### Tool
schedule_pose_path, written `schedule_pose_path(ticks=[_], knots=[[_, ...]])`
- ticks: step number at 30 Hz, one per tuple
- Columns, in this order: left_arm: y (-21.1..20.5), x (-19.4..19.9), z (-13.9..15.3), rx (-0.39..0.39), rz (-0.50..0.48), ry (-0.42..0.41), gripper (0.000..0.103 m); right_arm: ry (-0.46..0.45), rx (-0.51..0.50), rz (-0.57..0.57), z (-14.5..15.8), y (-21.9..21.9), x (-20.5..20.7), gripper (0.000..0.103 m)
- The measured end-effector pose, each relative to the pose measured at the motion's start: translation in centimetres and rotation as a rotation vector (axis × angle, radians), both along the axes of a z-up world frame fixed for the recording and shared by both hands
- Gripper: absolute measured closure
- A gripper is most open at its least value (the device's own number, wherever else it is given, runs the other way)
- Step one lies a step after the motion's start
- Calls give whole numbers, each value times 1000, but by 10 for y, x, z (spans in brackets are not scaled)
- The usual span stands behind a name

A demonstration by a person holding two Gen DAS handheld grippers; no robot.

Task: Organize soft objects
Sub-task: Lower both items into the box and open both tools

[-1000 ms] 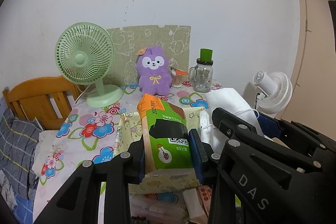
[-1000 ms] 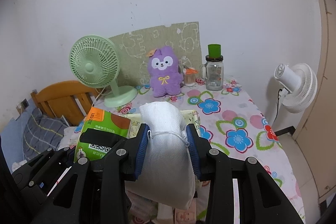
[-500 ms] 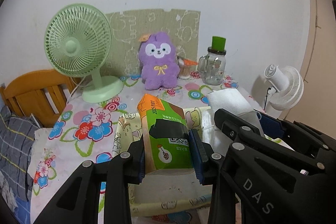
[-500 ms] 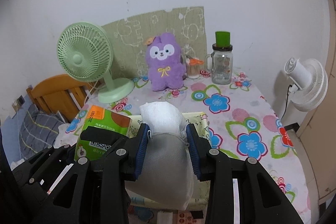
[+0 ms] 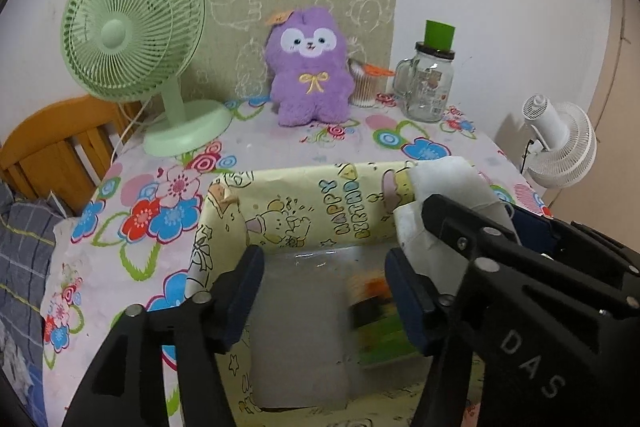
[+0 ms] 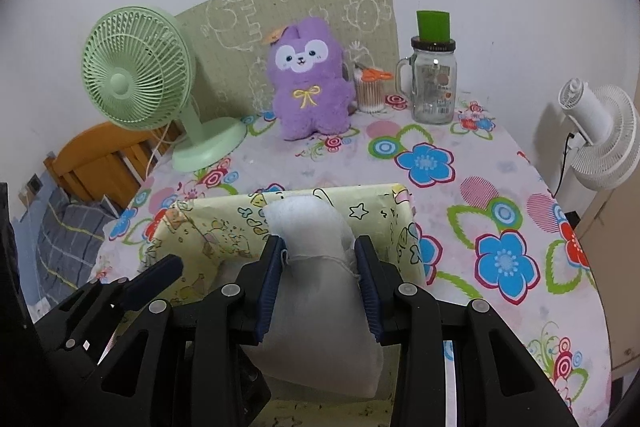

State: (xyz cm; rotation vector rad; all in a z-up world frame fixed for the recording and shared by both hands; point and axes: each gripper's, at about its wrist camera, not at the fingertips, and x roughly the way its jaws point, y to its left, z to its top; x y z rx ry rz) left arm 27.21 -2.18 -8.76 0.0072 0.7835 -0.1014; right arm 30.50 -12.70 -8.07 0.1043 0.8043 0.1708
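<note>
A yellow cartoon-printed box (image 5: 320,187) stands open-topped on the flowered table, right below both grippers. My left gripper (image 5: 322,279) hangs over its inside, jaws opening. The green and orange tissue pack (image 5: 376,315) is a blur low in the box beside the right finger, free of the pads. My right gripper (image 6: 319,251) is shut on a white soft bag (image 6: 312,223) tied with string, held over the box's (image 6: 224,227) near right part. That bag (image 5: 448,179) also shows at the right of the left wrist view.
A purple plush toy (image 5: 308,67) sits at the back against a green card. Beside it are a green desk fan (image 5: 132,27), a cotton-swab tub (image 5: 364,87) and a glass jar with a green lid (image 5: 430,83). A white fan (image 5: 560,143) stands off the table's right edge, a wooden headboard (image 5: 52,147) on the left.
Both grippers came forward and down over the box. The left jaws spread apart and let go of the green pack, which dropped into the box. The right still grips the white bag.
</note>
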Motion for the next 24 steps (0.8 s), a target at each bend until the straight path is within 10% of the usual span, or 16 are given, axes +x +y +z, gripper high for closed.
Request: schedule_pose_path(ticks=[12, 24], knots=[[-5, -1, -2, 11, -39, -2, 12, -39, -34, -15, -2, 1, 3, 19], [-6, -19, 19, 26, -31, -65, 6, -47, -41, -26, 12, 2, -17, 10]])
